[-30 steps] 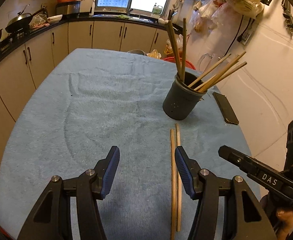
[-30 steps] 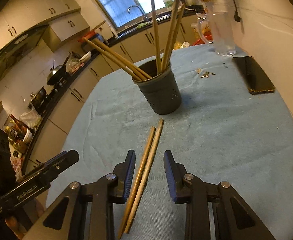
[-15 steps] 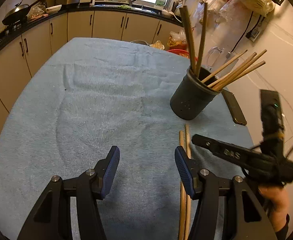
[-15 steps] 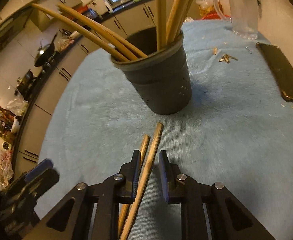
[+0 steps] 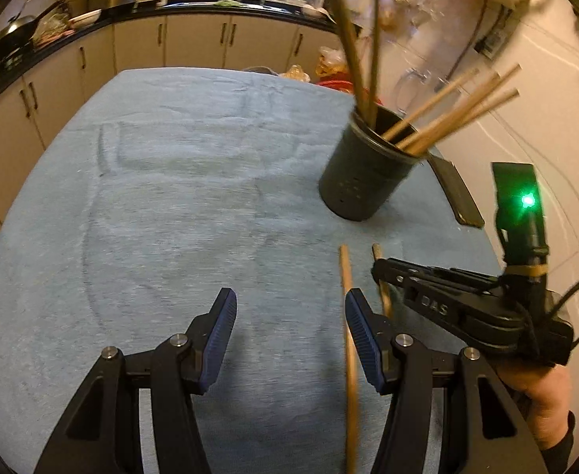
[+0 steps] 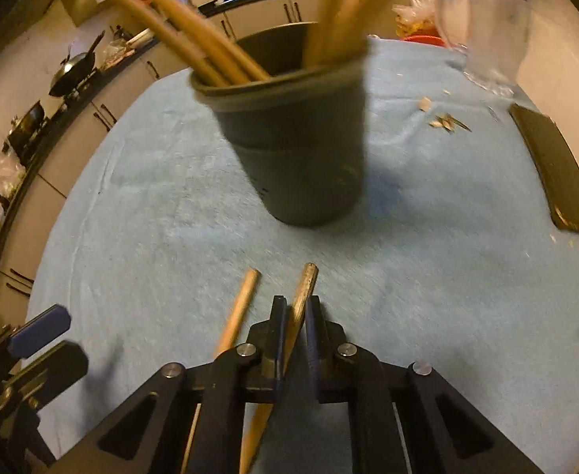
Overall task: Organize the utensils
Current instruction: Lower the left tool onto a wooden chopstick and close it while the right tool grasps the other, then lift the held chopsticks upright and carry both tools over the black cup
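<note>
While my left gripper [image 5: 287, 328] hangs wide and empty over the blue terry table cloth [image 5: 163, 197], its view shows one loose wooden chopstick [image 5: 348, 339] just inside the right-hand finger, short of the dark cylindrical utensil holder [image 5: 362, 175] full of chopsticks. From the right wrist, my right gripper [image 6: 292, 318] has closed to a narrow gap, clamping the second wooden chopstick [image 6: 303, 290]; the first lies beside it.

left tongs [image 5: 287, 328]: black, blue pads; right tongs [image 6: 294, 330]: black, silver screws
</note>
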Action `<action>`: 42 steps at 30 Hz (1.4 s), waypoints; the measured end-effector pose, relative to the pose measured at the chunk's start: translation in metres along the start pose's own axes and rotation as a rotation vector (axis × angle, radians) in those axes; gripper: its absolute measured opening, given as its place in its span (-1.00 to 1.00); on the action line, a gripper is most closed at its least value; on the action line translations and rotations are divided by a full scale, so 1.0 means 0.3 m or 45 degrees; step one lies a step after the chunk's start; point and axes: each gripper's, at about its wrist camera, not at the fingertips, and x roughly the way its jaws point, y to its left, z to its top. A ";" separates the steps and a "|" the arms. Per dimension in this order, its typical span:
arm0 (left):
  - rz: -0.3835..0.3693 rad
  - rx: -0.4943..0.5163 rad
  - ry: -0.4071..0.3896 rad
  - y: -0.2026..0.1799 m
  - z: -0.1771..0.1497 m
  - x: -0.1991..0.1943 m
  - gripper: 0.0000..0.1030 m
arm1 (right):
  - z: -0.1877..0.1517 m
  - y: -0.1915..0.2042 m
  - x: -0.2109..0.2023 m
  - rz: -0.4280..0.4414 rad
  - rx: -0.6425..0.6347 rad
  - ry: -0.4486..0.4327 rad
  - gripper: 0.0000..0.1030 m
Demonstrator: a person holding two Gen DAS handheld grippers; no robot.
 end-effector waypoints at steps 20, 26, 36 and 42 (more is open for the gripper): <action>0.186 0.266 0.236 -0.239 0.082 0.294 -0.51 | -0.073 -0.224 -0.094 0.029 0.181 -0.018 -0.79; 0.161 0.236 0.204 -0.235 0.104 0.285 -0.85 | -0.026 -0.217 -0.077 0.043 0.139 0.063 -0.81; -0.057 -0.033 -0.137 -0.082 0.110 -0.175 -0.86 | -0.102 -0.136 -0.383 0.088 0.135 -0.338 -0.84; -0.046 -0.048 -0.309 -0.040 0.063 -0.403 -0.86 | -0.167 -0.058 -0.543 0.081 0.107 -0.511 -0.85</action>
